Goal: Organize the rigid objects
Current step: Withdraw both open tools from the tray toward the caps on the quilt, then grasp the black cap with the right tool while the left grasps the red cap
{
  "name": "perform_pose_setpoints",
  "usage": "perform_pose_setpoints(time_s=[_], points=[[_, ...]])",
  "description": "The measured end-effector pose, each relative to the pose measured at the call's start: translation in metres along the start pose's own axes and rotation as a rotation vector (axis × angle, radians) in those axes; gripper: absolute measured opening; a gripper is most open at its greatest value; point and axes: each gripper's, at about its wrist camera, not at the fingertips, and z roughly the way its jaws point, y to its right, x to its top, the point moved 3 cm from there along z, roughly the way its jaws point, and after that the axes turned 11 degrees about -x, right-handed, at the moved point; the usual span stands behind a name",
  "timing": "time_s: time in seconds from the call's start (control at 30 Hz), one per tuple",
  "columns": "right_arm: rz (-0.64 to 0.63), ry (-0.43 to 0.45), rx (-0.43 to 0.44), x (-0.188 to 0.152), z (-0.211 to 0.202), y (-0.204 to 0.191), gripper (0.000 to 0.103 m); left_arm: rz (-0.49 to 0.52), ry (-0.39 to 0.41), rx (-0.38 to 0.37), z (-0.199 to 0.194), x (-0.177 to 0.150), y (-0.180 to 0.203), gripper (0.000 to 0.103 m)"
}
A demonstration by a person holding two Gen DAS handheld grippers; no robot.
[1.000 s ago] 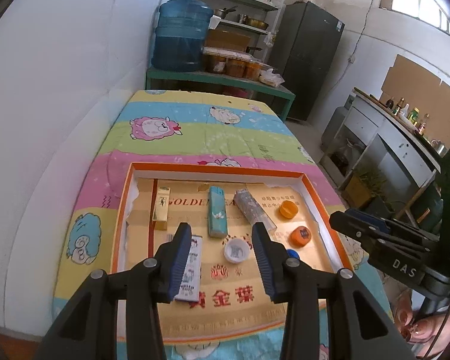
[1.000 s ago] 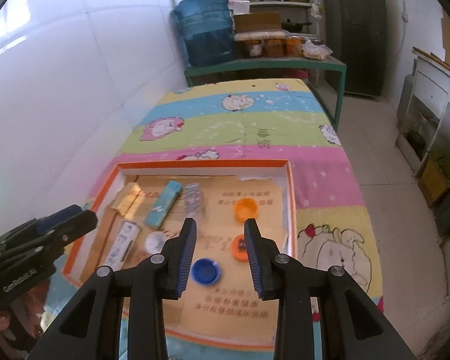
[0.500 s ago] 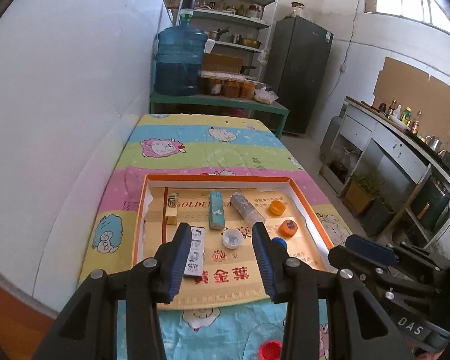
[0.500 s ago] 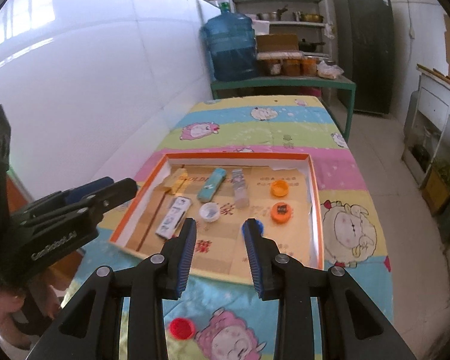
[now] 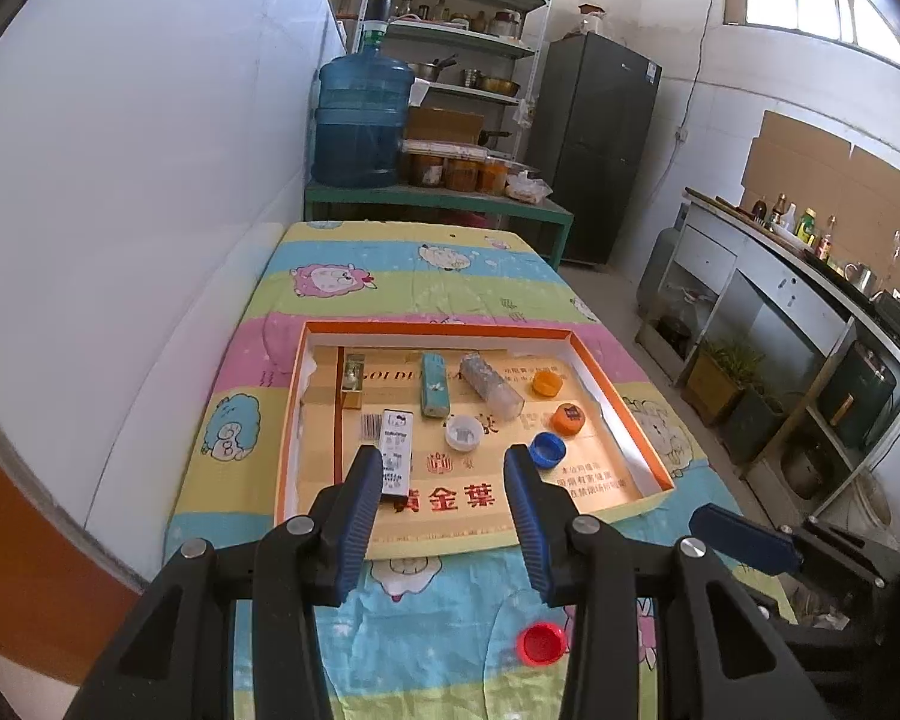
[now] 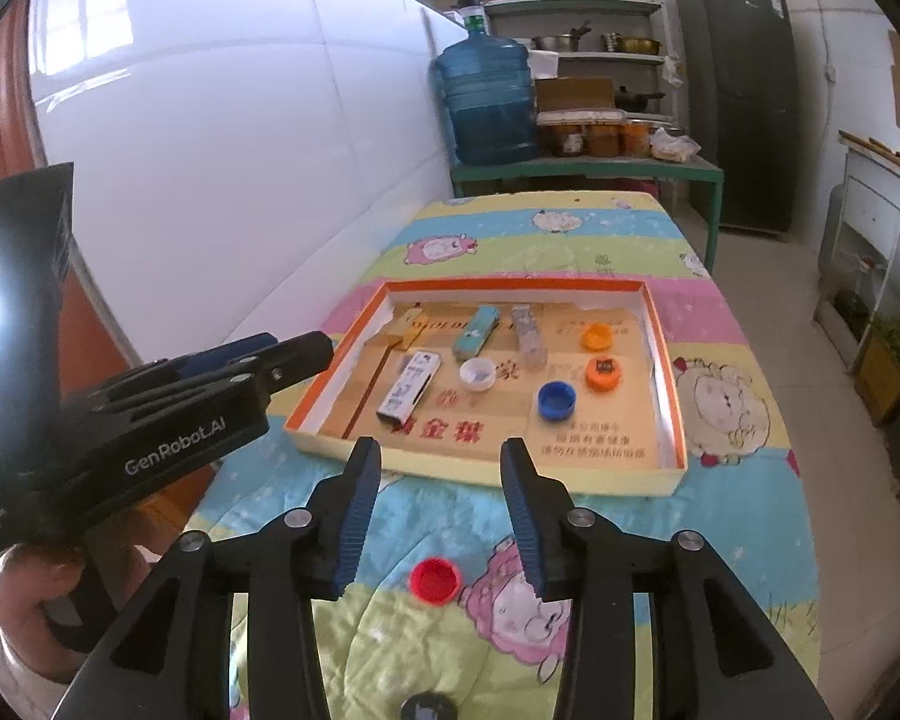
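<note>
An orange-rimmed shallow box [image 5: 288, 420] [image 6: 669, 378] lies on the cartoon bedsheet. It holds a white carton [image 5: 395, 450] [image 6: 410, 387], a teal box [image 5: 434, 383] [image 6: 476, 332], a clear tube [image 5: 491, 385] [image 6: 528, 333], a small yellow box [image 5: 352, 381], a white cap [image 5: 464, 432] [image 6: 477, 373], a blue cap [image 5: 547, 450] [image 6: 556, 401] and two orange caps [image 5: 569, 418] [image 6: 603, 373]. A red cap [image 5: 543, 643] [image 6: 434, 579] lies on the sheet in front of the box. My left gripper [image 5: 444, 468] and right gripper [image 6: 440, 462] are open, empty, above the sheet near the box's front edge.
A white wall [image 5: 150, 210] runs along the bed's left side. A green table [image 5: 438, 201] with a blue water jug [image 5: 360, 120] stands beyond the bed. Counters [image 5: 810, 312] and floor lie to the right. The left gripper body shows at the right wrist view's left [image 6: 150, 420].
Both grippers have pulled back and up from over the box, so the box looks smaller and farther. The red cap on the sheet has come into view. Jaws stay open.
</note>
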Motion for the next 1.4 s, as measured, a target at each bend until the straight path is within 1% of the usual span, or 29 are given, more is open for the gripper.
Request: perform_pose_setpoints(time_s=[0.4,0.47,0.5,0.67,0.7,0.83,1.0,1.1,1.23,1.4], points=[[0.002,-0.004,0.013,-0.017,-0.011,-0.001,0.044,0.002,0.005,-0.004,-0.007,-0.01,0.005,0.042],[-0.002,-0.004,0.01,-0.021,-0.014,-0.001,0.048,-0.005,0.009,-0.002,-0.009,-0.012,0.003,0.042],[-0.007,-0.008,0.013,-0.024,-0.015,-0.001,0.051,-0.008,0.01,-0.002,-0.01,-0.014,0.003,0.042],[-0.028,-0.026,0.007,-0.041,-0.017,-0.003,0.057,-0.03,0.0,0.002,-0.014,-0.026,-0.007,0.042],[-0.032,-0.027,0.001,-0.047,-0.017,-0.003,0.06,-0.034,-0.004,0.001,-0.015,-0.03,-0.008,0.042],[-0.058,-0.045,-0.012,-0.074,-0.013,-0.008,0.06,-0.051,-0.024,-0.009,-0.015,-0.045,-0.015,0.042],[-0.109,-0.035,-0.051,-0.108,-0.011,-0.018,0.06,-0.047,-0.053,-0.02,-0.014,-0.065,-0.013,0.042],[-0.115,-0.052,-0.063,-0.126,-0.007,-0.021,0.06,-0.035,-0.068,-0.029,-0.013,-0.078,-0.008,0.042],[-0.116,-0.08,-0.073,-0.138,0.0,-0.023,0.06,-0.03,-0.099,-0.055,-0.01,-0.095,-0.003,0.042],[-0.111,-0.084,-0.075,-0.141,0.003,-0.021,0.06,-0.023,-0.122,-0.075,-0.007,-0.108,0.001,0.042]])
